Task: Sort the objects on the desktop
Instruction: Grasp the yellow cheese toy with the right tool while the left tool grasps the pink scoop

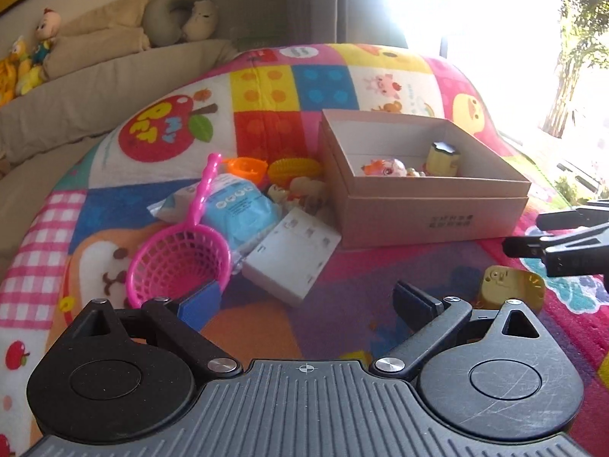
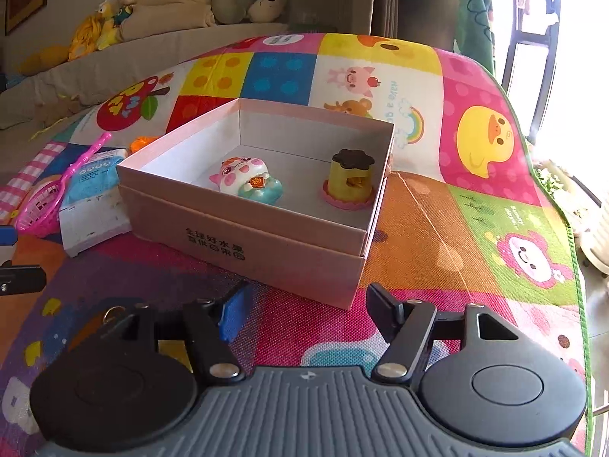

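Between the spread, empty jaws of the left gripper (image 1: 304,301) lies only bare play mat (image 1: 266,335); the yellow toy (image 1: 508,291) sits just right of them, upright, with the right gripper (image 2: 304,308), jaws likewise spread and empty, about as near. Ahead stands the cardboard box (image 1: 437,221); the pink scoop (image 1: 179,262) lies left.

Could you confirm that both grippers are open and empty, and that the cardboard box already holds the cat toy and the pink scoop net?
Not quite: the pink scoop net lies outside on the mat, left of the cardboard box, as the left wrist view shows. The box holds the cat toy and a yellow stump toy. The left gripper and right gripper are indeed open and empty.
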The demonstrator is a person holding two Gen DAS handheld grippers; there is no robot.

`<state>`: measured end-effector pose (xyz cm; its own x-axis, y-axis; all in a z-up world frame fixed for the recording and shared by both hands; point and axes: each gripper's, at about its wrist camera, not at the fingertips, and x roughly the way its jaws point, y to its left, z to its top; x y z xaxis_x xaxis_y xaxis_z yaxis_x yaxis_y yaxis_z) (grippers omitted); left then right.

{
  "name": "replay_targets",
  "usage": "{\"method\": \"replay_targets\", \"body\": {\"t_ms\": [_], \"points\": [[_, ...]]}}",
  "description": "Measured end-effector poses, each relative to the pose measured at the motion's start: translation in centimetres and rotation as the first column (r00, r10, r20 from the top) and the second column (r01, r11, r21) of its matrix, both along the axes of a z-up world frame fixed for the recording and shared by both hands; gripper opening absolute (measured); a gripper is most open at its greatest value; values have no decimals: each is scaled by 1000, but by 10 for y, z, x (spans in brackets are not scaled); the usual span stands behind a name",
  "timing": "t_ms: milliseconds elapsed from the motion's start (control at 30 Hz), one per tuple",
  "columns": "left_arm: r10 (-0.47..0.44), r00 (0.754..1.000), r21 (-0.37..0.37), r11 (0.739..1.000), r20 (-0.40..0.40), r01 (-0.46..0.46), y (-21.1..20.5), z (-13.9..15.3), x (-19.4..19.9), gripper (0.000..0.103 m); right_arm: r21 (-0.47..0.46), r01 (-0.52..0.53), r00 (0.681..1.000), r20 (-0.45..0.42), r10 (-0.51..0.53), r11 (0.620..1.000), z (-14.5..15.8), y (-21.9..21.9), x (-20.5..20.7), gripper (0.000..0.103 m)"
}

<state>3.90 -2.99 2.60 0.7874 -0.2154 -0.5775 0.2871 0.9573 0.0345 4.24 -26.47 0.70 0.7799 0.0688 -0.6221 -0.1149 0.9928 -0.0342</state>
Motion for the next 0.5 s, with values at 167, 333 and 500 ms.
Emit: {"method": "replay_targets", "body": {"t_ms": [167,333,500], "points": [[18,1000,123,992,17,-20,-14,-10,36,83,72,-23,1000,2,23,997,7,-6,-33,78],[-18,1000,169,986,13,15,-12,-14,35,63,102,-61,998,25,59,993,14,0,-56,79],[-37,999,171,985,7,35,-4,-12,11,40,96,-108,994,43,104,990,19,11,-62,79]]}}
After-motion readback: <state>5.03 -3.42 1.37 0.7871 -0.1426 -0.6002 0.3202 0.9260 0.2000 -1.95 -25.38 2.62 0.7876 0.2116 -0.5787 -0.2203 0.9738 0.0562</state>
